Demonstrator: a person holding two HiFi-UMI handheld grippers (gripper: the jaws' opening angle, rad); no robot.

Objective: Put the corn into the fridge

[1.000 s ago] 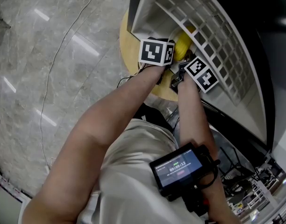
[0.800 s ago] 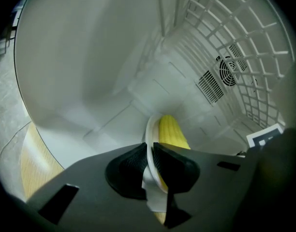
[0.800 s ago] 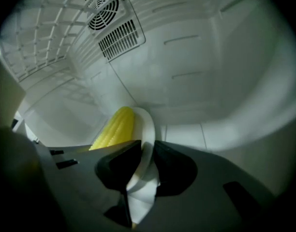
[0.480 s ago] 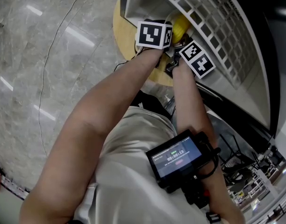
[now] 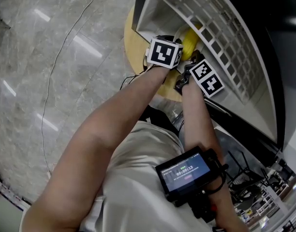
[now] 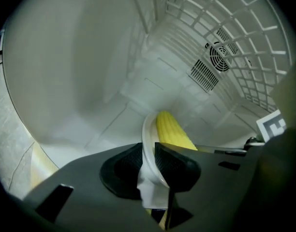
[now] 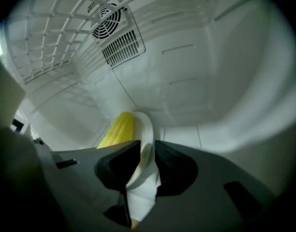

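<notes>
My left gripper [image 6: 149, 151] is clamped on the near rim of a white plate [image 6: 147, 129], its dark pads pressed against either face of the thin edge. I hold it there because the plate carries the load, so I never have to squeeze the food itself. The corn [image 6: 172, 132] lies on the plate just ahead of these jaws and a little to their right, between my two grippers, already inside the fridge [image 6: 80, 66]. My right gripper [image 7: 144, 153] is closed on the same rim further round, with the corn ahead and to its left. Gripping from both sides should keep the plate level so the cob cannot roll off. Above both grippers runs the wire shelf [image 7: 51, 42], and beyond them the fan vent [image 7: 109, 18] marks the back wall. Whether the plate touches the fridge floor I cannot tell.
</notes>
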